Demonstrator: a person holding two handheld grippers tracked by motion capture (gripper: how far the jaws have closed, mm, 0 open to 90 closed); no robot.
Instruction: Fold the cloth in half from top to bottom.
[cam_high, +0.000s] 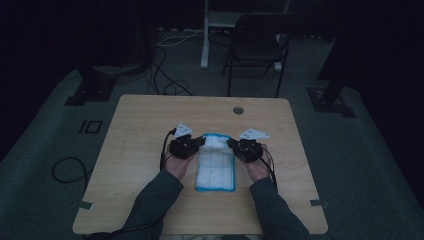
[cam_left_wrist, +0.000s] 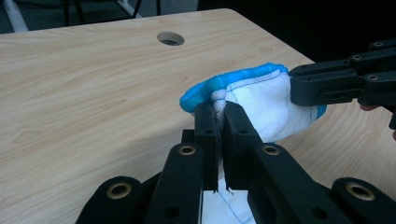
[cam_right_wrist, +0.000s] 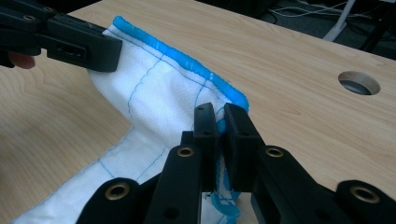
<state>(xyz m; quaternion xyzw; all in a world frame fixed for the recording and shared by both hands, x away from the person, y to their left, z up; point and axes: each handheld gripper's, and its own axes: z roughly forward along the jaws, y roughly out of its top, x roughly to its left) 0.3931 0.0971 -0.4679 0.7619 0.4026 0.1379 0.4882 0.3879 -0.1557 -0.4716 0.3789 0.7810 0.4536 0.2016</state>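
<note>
A white cloth with a blue edge (cam_high: 215, 165) lies on the wooden table (cam_high: 140, 130), its far end lifted. My left gripper (cam_high: 199, 142) is shut on the cloth's far left corner; in the left gripper view the jaws pinch the cloth (cam_left_wrist: 261, 100) at the left gripper's tips (cam_left_wrist: 218, 114). My right gripper (cam_high: 232, 144) is shut on the far right corner; in the right gripper view the cloth (cam_right_wrist: 154, 88) is pinched at the right gripper's tips (cam_right_wrist: 221, 116). Each gripper view also shows the other gripper's jaws holding the opposite corner.
A round cable hole (cam_high: 238, 110) sits near the table's far edge. A black folding chair (cam_high: 257, 45) stands beyond the table, and cables (cam_high: 165, 75) run over the dark floor. Bare wood lies left and right of the cloth.
</note>
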